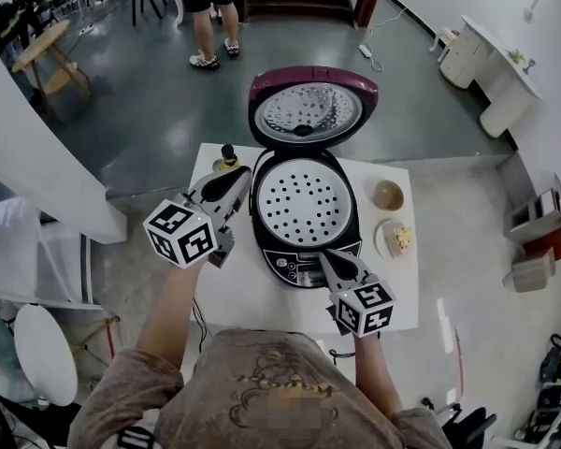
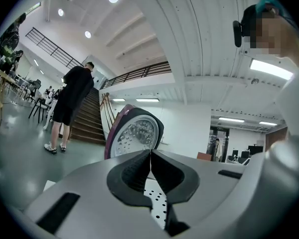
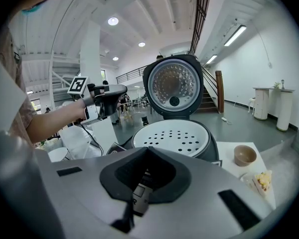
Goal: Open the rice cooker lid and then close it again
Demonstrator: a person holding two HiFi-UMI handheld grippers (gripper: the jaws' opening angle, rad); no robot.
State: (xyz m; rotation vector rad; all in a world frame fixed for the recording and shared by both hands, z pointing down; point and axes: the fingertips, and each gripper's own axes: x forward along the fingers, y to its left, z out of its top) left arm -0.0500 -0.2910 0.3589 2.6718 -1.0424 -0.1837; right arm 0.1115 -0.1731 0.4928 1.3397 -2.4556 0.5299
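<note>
The rice cooker (image 1: 304, 251) stands on the white table (image 1: 252, 297) with its maroon lid (image 1: 313, 110) swung up and back. A white perforated tray (image 1: 304, 202) fills the pot. My left gripper (image 1: 246, 173) is shut and empty, level, with its tips beside the cooker's left rim. In the left gripper view its jaws (image 2: 150, 154) meet in front of the raised lid (image 2: 134, 136). My right gripper (image 1: 324, 254) is shut on nothing and points down at the cooker's front control panel. The right gripper view shows the lid (image 3: 173, 86), the tray (image 3: 172, 137) and the left gripper (image 3: 123, 89).
A brown bowl (image 1: 387, 195) and a plate of food (image 1: 397, 238) sit on the table right of the cooker. A small yellow-and-black bottle (image 1: 228, 157) stands at the back left corner. A person (image 1: 206, 17) stands on the floor beyond the table.
</note>
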